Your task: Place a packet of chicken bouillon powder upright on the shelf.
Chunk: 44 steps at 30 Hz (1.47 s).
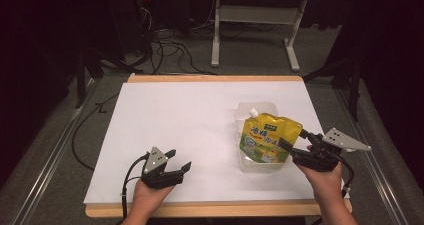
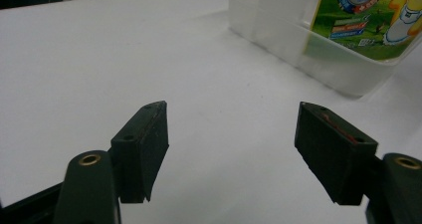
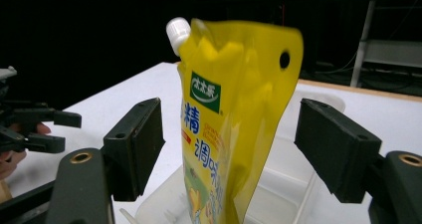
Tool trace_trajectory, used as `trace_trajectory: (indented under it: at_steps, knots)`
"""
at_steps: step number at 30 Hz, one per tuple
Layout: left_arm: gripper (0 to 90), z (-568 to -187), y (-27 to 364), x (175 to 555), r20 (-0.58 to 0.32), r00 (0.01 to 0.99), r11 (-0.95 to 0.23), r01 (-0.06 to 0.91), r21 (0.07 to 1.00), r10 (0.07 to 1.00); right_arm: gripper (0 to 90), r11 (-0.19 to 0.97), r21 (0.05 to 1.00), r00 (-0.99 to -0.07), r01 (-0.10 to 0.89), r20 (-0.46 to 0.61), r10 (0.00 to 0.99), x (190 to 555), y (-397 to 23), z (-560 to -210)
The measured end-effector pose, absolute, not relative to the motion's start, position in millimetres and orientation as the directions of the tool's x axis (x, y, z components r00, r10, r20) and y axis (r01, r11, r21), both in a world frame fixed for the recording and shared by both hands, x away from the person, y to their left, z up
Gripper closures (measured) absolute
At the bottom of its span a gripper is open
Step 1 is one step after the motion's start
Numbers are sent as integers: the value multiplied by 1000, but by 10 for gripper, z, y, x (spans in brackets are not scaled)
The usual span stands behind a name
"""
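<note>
pouch (image 3: 234, 129): glossy yellow, creased, white cap, upright in clear box (image 1: 260, 162) | right tool (image 3: 229, 144): released, straddling pouch | left tool (image 2: 231, 149): released | table (image 1: 190, 120): matte white

A lab or recording studio rather than a home. The worktop (image 1: 165, 135) is a wood-edged board under a plain white sheet, ringed by black drapes. Cables (image 1: 165, 47) tangle over the grey carpet (image 1: 45, 155) behind it, beside a white desk frame (image 1: 255, 22) and metal floor rails (image 1: 60, 145).
</note>
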<state>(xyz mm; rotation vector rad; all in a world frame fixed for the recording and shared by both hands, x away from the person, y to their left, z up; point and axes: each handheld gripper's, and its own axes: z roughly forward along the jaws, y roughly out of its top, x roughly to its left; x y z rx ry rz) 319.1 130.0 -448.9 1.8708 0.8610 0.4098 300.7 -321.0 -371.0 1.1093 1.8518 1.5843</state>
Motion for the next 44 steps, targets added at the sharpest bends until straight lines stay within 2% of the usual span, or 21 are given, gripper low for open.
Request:
trace_trajectory:
  at_steps: [11, 19, 27, 35, 44]
  knots:
    - [301, -4485, 1295, 3190, -99, 691, -247, 382, 890, 716, 269, 1, 985, -594, 170, 102, 798, 2802, -3217, -3330]
    - [301, -4486, 1289, 3186, -99, 692, -245, 381, 891, 715, 268, 46, 989, -661, 140, 59, 748, 2726, -2949, -3252]
    - [300, -4486, 1281, 3182, -99, 695, -247, 380, 892, 712, 268, 85, 978, -714, 188, 77, 696, 2768, -2658, -3454]
    - [301, -4476, 1268, 3174, -97, 705, -252, 374, 892, 702, 262, 163, 946, -724, 281, 97, 682, 2888, -2435, -3901]
    - [302, -4469, 1272, 3173, -101, 708, -251, 375, 892, 699, 262, 173, 938, -718, 302, 104, 688, 2919, -2425, -3968]
